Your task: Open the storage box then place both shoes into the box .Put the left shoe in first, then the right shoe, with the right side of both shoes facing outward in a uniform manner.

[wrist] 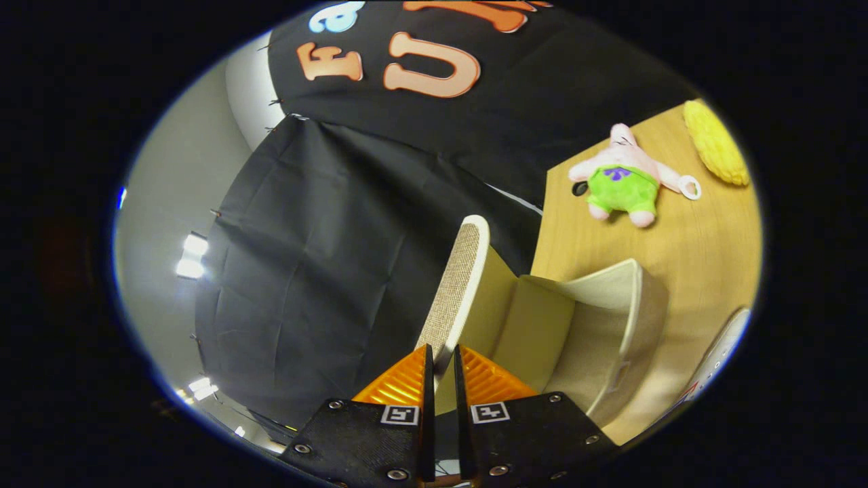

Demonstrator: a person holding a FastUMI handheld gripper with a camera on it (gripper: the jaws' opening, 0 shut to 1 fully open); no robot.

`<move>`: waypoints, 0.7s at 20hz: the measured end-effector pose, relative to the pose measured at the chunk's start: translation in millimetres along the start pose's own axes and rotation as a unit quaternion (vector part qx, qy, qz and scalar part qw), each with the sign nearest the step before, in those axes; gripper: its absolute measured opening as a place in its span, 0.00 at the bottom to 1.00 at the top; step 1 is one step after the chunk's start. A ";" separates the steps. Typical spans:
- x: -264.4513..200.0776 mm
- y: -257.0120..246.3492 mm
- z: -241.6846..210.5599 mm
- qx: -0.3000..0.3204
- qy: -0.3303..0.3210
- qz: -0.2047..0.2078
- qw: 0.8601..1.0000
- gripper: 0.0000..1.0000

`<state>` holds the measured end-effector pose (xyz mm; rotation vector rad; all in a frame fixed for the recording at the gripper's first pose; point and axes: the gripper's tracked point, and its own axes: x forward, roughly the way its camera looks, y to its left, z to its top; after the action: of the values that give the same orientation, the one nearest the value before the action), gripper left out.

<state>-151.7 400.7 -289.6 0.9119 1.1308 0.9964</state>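
The beige fabric storage box (610,318) stands on the wooden table, its inside showing and nothing visible in it. Its lid (458,285) is swung up on edge and runs away from my fingers. My gripper (441,362) is shut on the near edge of that lid, one finger on each face. A small part of a light shoe (719,359) shows past the box on the right of the fingers.
A pink plush star in green shorts (620,179) lies on the wooden table (698,251) beyond the box. A yellow plush (715,146) lies further off. Black cloth walls (312,271) hang behind the table's far edge.
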 end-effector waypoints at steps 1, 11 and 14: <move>11.7 8.6 0.5 -0.016 0.007 -0.001 1.000 0.14; 100.9 42.0 -26.0 -0.057 0.052 -0.027 0.997 0.21; 87.4 31.5 -12.9 -0.072 0.028 -0.042 0.996 0.41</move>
<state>-158.1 494.2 -287.1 0.7192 1.1196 1.0255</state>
